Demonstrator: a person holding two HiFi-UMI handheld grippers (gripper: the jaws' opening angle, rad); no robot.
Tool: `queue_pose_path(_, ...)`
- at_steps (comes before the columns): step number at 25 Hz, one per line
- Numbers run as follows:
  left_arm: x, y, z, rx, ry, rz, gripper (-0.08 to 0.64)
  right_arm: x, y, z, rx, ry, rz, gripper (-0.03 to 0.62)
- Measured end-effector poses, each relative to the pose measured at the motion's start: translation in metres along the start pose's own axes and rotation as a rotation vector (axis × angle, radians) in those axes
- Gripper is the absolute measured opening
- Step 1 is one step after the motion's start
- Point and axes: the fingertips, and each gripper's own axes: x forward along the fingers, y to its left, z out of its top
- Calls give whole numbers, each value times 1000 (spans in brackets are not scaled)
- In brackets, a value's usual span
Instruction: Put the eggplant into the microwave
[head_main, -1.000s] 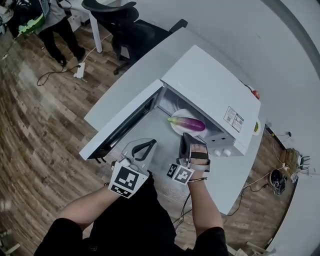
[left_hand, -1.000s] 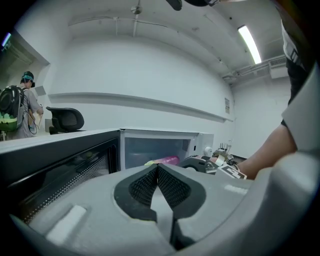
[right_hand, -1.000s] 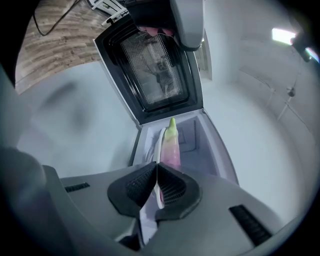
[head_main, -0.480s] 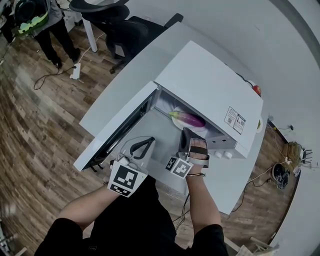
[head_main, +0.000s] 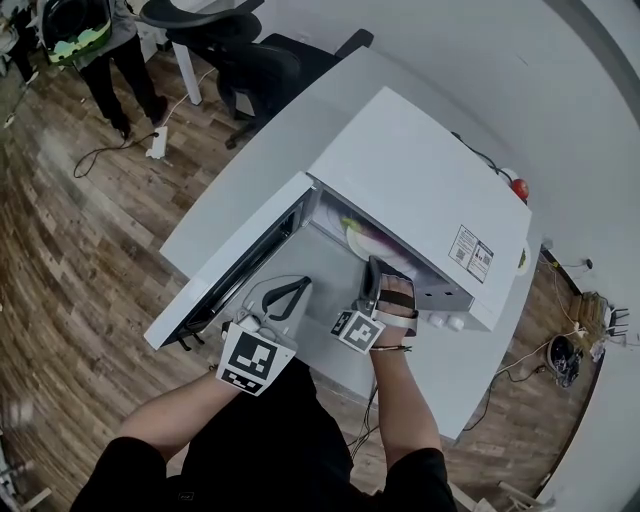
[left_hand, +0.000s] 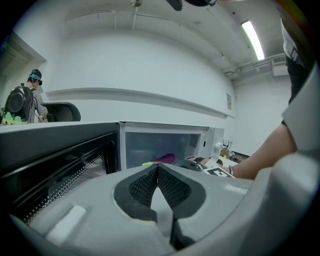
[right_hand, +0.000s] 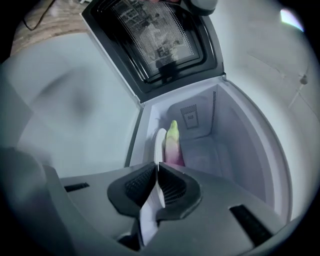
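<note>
Head view: set high above both hand-held grippers and facing steeply down at middling range. It takes in the left hand-held gripper (head_main: 300, 286), the right hand-held gripper (head_main: 372, 266), the white surface (head_main: 250, 170) and the microwave (head_main: 420, 180) beyond their tips. Left gripper view: rides low on its hand-held gripper and faces nearly level along the jaws, with the open door (left_hand: 55, 160) left of the tips and the cavity (left_hand: 150, 147) near, straight ahead. Right gripper view: rolled on its side, very near the cavity mouth, with the plate (right_hand: 159, 142) and eggplant (right_hand: 173, 142) just beyond the tips; all three views share that cavity.
</note>
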Motion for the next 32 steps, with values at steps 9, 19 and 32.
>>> queue_pose_path(9, 9, 3, 6, -7, 2, 13, 8, 9, 5, 0, 62, -1, 97, 44)
queue_pose_path(19, 11, 0, 9, -19, 7, 11, 8, -5, 6, 0, 97, -20, 112, 103)
queue_pose_path(32, 5, 3, 12, -20, 5, 22, 8, 6, -2, -1, 117, 20, 110, 43)
